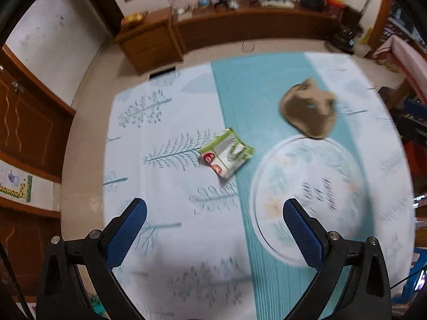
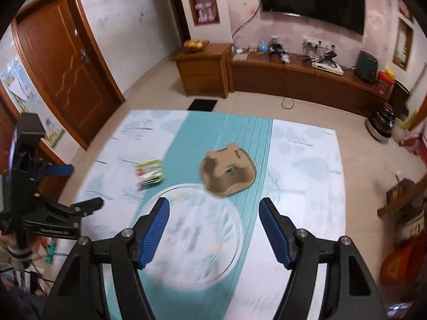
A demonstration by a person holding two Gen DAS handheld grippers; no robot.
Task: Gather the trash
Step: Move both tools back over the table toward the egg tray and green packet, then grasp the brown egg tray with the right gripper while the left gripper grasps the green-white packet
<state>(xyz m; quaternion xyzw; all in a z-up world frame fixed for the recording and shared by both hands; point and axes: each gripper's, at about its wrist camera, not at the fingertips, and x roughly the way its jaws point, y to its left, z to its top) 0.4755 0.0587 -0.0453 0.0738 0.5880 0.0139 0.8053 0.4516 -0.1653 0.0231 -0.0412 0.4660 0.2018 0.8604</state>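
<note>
Both the left tool (image 1: pixel 214 210) and right tool (image 2: pixel 214 210) gape wide, empty, touching nothing above the mat (image 1: pixel 170 112)

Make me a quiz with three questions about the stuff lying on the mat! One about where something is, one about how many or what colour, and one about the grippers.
1. Where does the brown cardboard tray lie?
A. on the teal stripe of the mat
B. on the wooden cabinet
C. inside the left gripper

2. How many pieces of trash lie on the mat?
A. two
B. four
C. none

3. How do the grippers stand?
A. both shut on trash
B. both open and empty
C. one holds the green packet

Answers:
1. A: the tray sits on the teal stripe, just beyond the round clear plate.
2. A: only the tray and the green packet show.
3. B: the left gripper and right gripper have wide gaps between their blue pads, nothing in them.
</note>
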